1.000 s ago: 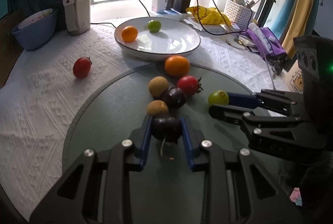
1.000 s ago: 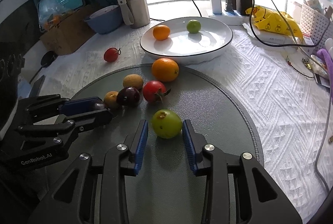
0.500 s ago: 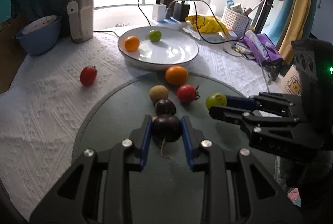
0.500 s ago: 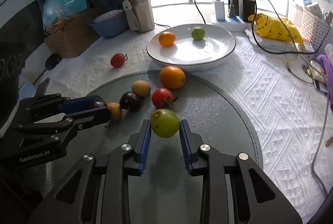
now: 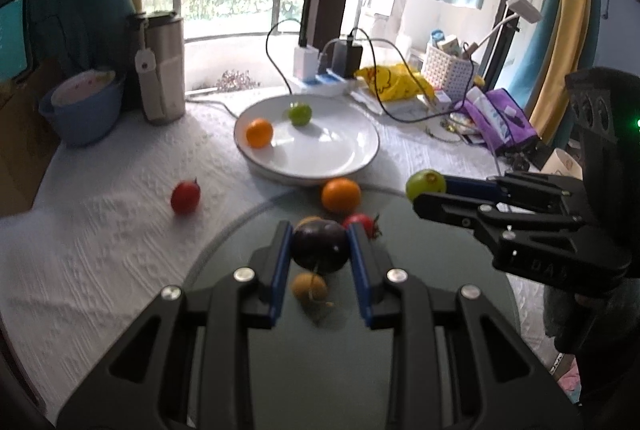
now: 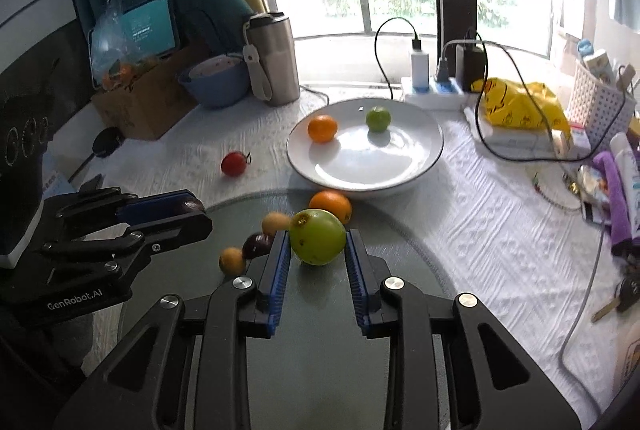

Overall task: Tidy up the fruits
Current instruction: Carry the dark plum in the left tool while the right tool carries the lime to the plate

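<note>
You are at a table (image 6: 500, 230) covered with a white, ribbed cloth, and a round, dark grey, smooth mat (image 5: 312, 362) lies on its near part. Just beyond the mat's far edge sits a wide, shallow white plate (image 6: 424, 166), glossy, already carrying one small orange and one small green fruit.

A second ago both fruits you were gripping were resting on the mat; now both have come up off it. Your left hand-held gripper (image 5: 320, 248) is clamped on a dark purple plum (image 5: 320, 244), round and shiny, its blue ribbed pads pressing each side. Your right hand-held gripper (image 6: 317, 244) was still closing a second ago and is now clamped on a green fruit (image 6: 317, 236), smooth, with a brown blemish near the top. I judge both picks done, and the carry to the plate comes next (it lies ahead, far side).

Left on the mat: an orange (image 6: 331, 205) touching the plate's near rim, a red tomato (image 5: 362, 222), another plum and two small tan fruits. One more tomato (image 6: 234, 163) lies alone on the cloth, far left.
</note>
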